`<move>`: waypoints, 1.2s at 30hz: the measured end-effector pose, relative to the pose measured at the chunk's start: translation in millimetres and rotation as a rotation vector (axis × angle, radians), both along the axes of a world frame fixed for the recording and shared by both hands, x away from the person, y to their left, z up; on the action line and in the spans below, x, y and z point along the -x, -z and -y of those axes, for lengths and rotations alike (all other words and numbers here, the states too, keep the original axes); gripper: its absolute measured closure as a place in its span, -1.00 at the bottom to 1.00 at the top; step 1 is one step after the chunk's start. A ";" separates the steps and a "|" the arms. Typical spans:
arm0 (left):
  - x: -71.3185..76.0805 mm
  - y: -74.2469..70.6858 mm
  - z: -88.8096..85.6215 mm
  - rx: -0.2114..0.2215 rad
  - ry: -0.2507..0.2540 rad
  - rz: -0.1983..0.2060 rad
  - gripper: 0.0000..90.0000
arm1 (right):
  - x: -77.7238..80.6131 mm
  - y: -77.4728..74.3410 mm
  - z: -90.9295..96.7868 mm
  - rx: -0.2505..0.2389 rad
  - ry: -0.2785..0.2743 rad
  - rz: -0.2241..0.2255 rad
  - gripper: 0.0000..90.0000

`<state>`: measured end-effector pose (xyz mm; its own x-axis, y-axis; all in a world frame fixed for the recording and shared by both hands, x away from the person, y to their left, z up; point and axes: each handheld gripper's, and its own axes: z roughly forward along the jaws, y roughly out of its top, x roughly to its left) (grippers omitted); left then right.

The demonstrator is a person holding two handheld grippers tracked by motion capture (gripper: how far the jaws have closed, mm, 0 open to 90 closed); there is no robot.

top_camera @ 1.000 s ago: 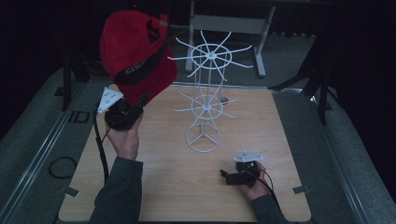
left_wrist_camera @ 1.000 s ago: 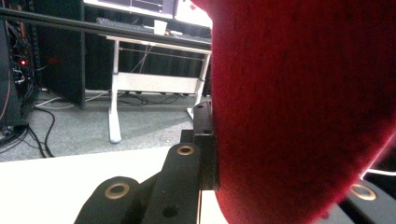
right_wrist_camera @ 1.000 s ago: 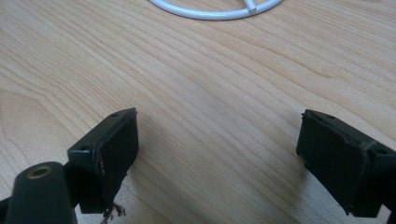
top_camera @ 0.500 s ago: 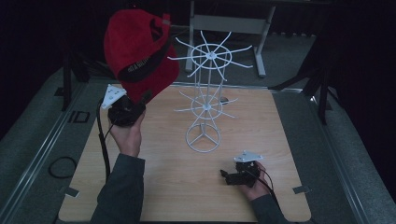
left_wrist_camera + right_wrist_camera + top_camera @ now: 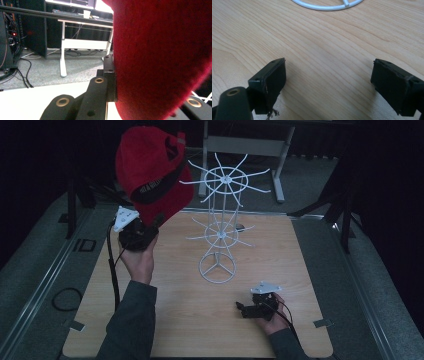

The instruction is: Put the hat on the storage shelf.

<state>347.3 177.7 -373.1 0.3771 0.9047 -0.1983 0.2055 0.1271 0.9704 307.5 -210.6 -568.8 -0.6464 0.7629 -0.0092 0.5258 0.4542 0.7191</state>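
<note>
The left gripper (image 5: 150, 224) is clamped on the red cap (image 5: 152, 175), held high — left of the white rack (image 5: 220, 225) and above the table (image 5: 165, 320). The right gripper (image 5: 328, 85) rests low on the table, jaws wide apart — nothing between them.

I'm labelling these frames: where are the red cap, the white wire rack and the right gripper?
red cap (image 5: 150, 170), high view, on its crown.
white wire rack (image 5: 217, 268), high view, on its base ring.
right gripper (image 5: 328, 82), right gripper view, between its open jaws.

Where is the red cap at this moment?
In the high view, the red cap is held up by the left gripper at upper left, beside the white wire stand.
</note>
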 end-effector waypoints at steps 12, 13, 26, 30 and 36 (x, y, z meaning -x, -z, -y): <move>-1.7 1.8 5.3 -0.025 0.003 -0.002 0.90 | 0.0 0.0 0.0 0.000 0.000 0.000 -0.72; -1.7 2.1 5.5 -0.031 0.005 -0.003 0.90 | 0.1 0.0 0.0 0.000 0.001 0.000 -0.72; -1.3 13.1 7.1 -0.055 0.025 -0.019 0.90 | 0.0 -0.1 0.2 0.001 -0.001 0.000 -0.72; 0.8 18.3 7.3 -0.066 0.043 -0.027 0.90 | 0.1 -0.1 0.2 0.002 -0.001 -0.001 -0.72; 4.2 27.7 6.4 -0.071 0.054 -0.039 0.90 | 0.0 -0.1 0.2 0.002 -0.001 0.000 -0.72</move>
<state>343.1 171.3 -400.8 0.4193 0.8954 -0.1502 0.2478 0.0463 0.9677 307.4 -210.8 -568.7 -0.6473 0.7622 -0.0103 0.5254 0.4559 0.7184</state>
